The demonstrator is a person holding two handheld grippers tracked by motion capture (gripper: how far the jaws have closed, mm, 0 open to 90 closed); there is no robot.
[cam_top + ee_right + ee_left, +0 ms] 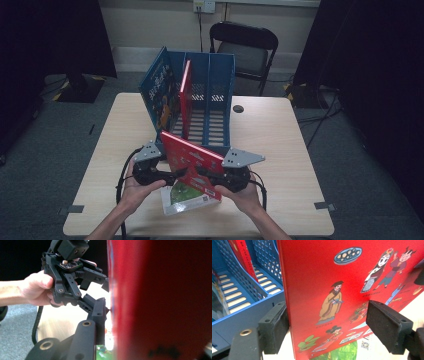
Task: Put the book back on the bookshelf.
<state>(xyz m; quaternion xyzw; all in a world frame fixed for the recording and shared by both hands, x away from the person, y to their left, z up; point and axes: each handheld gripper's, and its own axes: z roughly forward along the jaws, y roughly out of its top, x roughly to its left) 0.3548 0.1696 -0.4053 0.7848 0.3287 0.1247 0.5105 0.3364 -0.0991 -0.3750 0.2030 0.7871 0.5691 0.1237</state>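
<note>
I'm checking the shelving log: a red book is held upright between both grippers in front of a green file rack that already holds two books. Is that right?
Not quite: the rack is blue, not green, as the high view shows. The rest stands: the red book is upright between the left gripper and right gripper, in front of the rack, which holds a blue book and a thin red book.

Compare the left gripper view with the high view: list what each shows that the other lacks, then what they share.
Left gripper view alone: the drawn figures on the red book's cover, close up, and the left gripper's jaws standing apart on either side of the book's edge.

High view alone: the whole table, the black chair behind it, both hands, the right gripper, and a blue book standing in the rack's left slot.

Both: the red book, the blue file rack, a second red book standing in the rack, and a green book lying underneath.
</note>
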